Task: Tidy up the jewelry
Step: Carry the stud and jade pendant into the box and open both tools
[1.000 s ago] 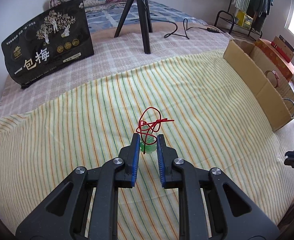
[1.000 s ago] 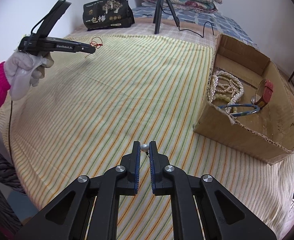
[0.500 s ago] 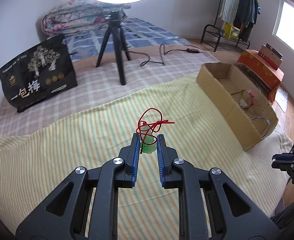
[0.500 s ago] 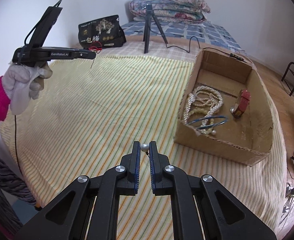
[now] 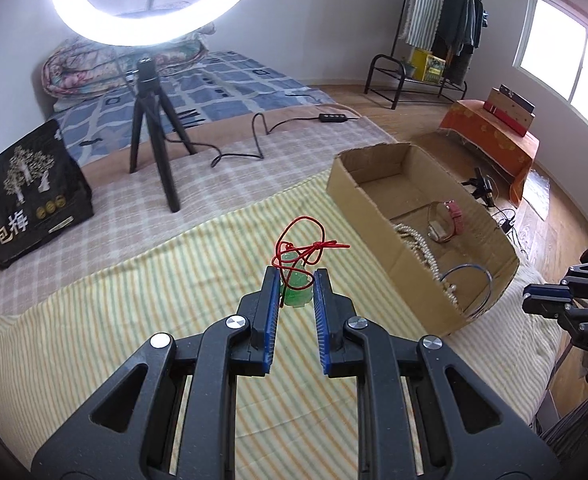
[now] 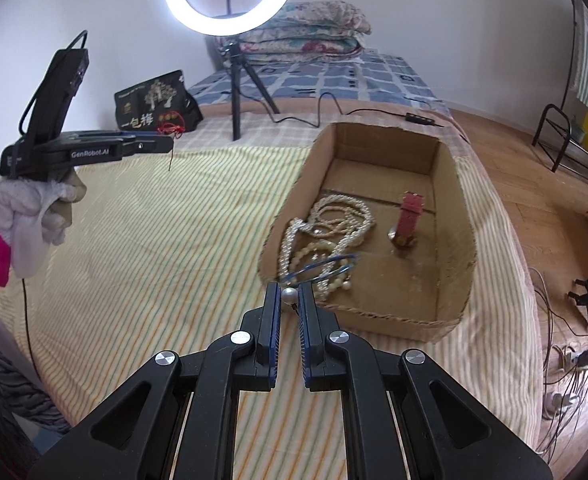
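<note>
A cardboard box (image 6: 450, 208) is set on the striped cloth (image 6: 166, 248), right of centre; pearl necklaces (image 6: 326, 224) and a watch (image 6: 408, 220) are held in it.

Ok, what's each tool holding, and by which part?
Left tool: green glass pendant by its sides, red cord loose. Right tool: small white pearl, pinched across it.

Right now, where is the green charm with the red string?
In the left wrist view, the green charm sits pinched between the left gripper's fingers, above the striped cloth, left of the cardboard box.
</note>
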### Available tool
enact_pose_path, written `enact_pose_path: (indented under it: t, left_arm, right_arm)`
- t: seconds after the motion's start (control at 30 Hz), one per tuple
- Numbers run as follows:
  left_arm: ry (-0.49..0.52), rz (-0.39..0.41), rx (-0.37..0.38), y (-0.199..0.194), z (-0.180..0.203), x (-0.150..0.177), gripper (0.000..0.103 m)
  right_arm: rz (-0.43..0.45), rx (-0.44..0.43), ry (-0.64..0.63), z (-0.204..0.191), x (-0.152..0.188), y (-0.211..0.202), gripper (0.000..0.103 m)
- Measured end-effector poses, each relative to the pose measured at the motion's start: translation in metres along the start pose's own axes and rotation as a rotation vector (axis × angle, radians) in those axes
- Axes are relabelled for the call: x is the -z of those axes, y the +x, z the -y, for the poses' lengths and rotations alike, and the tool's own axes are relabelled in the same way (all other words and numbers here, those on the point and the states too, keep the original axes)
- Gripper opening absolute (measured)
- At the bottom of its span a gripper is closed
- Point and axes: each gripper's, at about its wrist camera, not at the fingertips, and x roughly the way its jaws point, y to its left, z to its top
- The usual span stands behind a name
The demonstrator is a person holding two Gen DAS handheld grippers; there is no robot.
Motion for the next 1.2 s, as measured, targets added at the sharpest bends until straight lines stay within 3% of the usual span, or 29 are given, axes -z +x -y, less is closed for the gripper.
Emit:
enact_pose_path:
  t: [0.67, 1.2]
  left_arm:
    - [0.107, -0.002, 0.059, 0.069, 0.082, -0.072, 0.015]
    - [0.152, -0.036, 0.052, 0.124, 0.12, -0.092, 0.015]
  right_arm:
    - [-0.02, 0.063, 0.026, 0.054, -0.014, 0.007, 0.007]
    - [-0.078, 0.038, 0.06, 0.07, -0.02, 0.022, 0.007]
